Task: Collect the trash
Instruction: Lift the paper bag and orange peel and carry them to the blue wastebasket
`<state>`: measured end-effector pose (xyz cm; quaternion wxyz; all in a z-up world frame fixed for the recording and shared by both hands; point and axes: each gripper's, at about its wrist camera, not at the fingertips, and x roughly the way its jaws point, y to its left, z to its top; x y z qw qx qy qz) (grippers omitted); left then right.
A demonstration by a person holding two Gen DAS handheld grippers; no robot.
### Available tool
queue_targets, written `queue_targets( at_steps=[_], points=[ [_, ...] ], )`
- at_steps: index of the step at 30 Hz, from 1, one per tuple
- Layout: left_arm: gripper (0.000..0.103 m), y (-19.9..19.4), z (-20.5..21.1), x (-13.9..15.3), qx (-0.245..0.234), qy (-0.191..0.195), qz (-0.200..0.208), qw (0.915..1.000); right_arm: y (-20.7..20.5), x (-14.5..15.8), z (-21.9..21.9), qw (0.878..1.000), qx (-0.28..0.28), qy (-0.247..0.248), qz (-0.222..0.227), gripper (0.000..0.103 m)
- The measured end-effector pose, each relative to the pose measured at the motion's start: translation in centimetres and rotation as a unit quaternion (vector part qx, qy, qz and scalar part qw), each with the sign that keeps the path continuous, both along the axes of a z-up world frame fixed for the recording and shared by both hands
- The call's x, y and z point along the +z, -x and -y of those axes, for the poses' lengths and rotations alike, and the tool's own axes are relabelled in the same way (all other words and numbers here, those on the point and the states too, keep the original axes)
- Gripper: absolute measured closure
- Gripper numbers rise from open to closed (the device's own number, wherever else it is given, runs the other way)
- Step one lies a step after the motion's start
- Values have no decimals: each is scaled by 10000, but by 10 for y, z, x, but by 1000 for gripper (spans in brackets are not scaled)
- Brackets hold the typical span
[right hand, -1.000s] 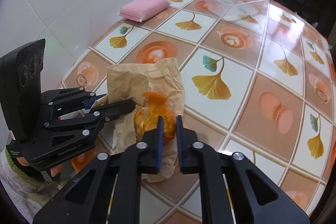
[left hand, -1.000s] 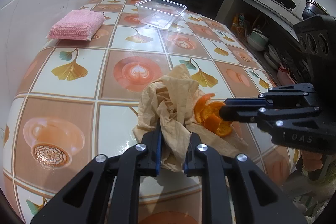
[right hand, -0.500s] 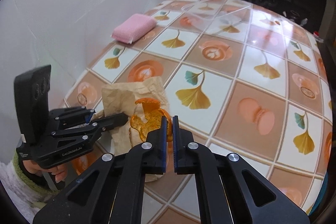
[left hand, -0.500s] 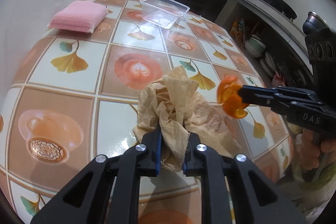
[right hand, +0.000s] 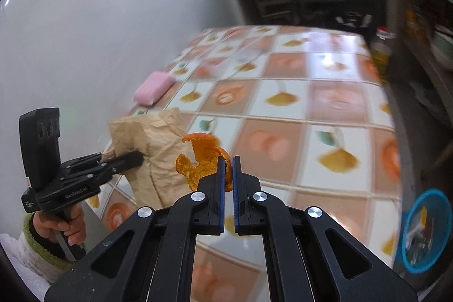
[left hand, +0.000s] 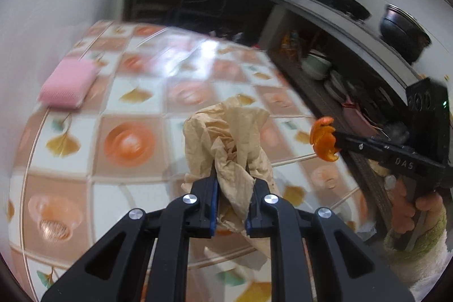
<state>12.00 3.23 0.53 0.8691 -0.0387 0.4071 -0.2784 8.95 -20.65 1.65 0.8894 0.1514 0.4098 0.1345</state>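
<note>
Both loads now lifting clear of the tiled table (left hand: 133,169), where a second ago paper and peel were lying on it together.

Left gripper (left hand: 230,204) clamping the crumpled brown paper (left hand: 226,137) between its fingers, carrying it above the table, tail end dangling below the jaws. Right gripper (right hand: 228,177) pinching the orange peel (right hand: 202,160), jaws nearly together on the rind, carrying it beside the paper and no longer touching it. In the left view, peel (left hand: 324,139) hanging past the table's right edge.

Both views smearing hard, so swinging fast away from the table compared with half a second back.

Blue bin (right hand: 427,231) showing off the table's right side, lower than the tabletop, with scraps already inside. Likely heading there for the drop; pick phase looking done, carry in progress.

Pink sponge (left hand: 68,84) sitting at the table's far left by the wall, untouched. Clear tub further back on the table too blurred to confirm.

Risk: thin pinch on the peel edge, possibly slipping during the swing. Paper grip looking solid.
</note>
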Motion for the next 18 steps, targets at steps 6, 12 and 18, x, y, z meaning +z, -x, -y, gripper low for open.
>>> queue_targets(
  at_steps=[6,12,18],
  points=[
    [90,-4,77,28,-845,-15,233,9961,53,-1,73,9941,-1060,-180,147,100],
    [90,-13,178,43,-1827,59,155,9830,118,-16,154,9705,-2388,-322,120,100],
    [90,-21,309,31,-2754,-138,-302,9608,180,-47,226,9284,-3703,-257,-141,100]
  ],
)
